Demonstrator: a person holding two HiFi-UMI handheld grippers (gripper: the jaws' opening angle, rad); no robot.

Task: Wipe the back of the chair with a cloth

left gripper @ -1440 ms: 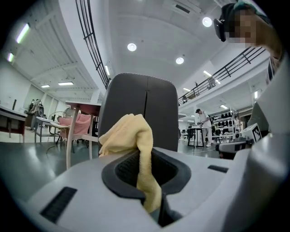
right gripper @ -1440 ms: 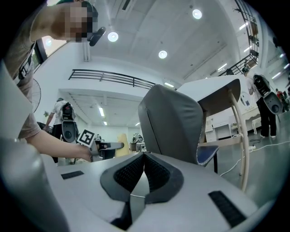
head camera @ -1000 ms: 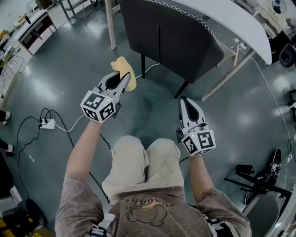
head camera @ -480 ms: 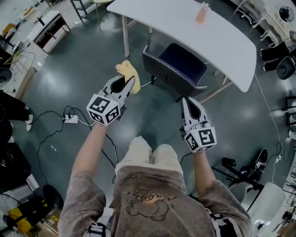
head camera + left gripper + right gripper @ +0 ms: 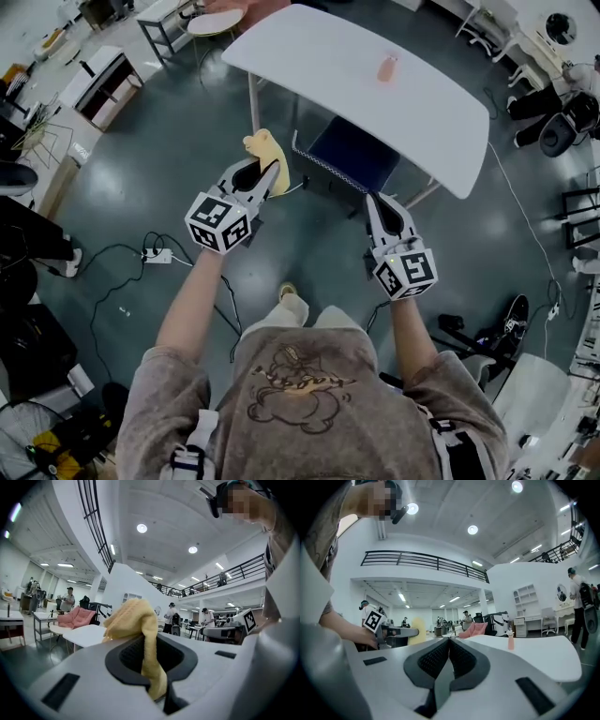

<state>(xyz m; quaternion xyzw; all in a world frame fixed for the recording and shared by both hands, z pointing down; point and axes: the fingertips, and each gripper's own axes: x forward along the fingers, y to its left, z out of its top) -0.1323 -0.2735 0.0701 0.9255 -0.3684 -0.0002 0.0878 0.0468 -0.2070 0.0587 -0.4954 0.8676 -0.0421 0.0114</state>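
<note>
A dark blue chair [image 5: 353, 157] with a patterned back edge stands tucked under the white table [image 5: 361, 80], far below me in the head view. My left gripper [image 5: 265, 172] is shut on a yellow cloth [image 5: 267, 155], which bunches up above the jaws; in the left gripper view the yellow cloth [image 5: 136, 627] hangs down between them. My right gripper [image 5: 374, 202] is shut with nothing in it, level with the left and to its right. The left gripper [image 5: 401, 632] and the cloth [image 5: 417, 630] show at the left of the right gripper view. Both grippers are well apart from the chair.
A pink bottle [image 5: 386, 67] stands on the table, also seen as a pink bottle [image 5: 510, 641]. A power strip [image 5: 154, 255] with cables lies on the floor at left. Shelving [image 5: 98, 86] stands at upper left, office chairs [image 5: 559, 117] at right. People stand in the background.
The view has pulled back: the chair and table have shrunk and moved up the frame. Both grippers keep their spacing, and the left still holds the cloth.
</note>
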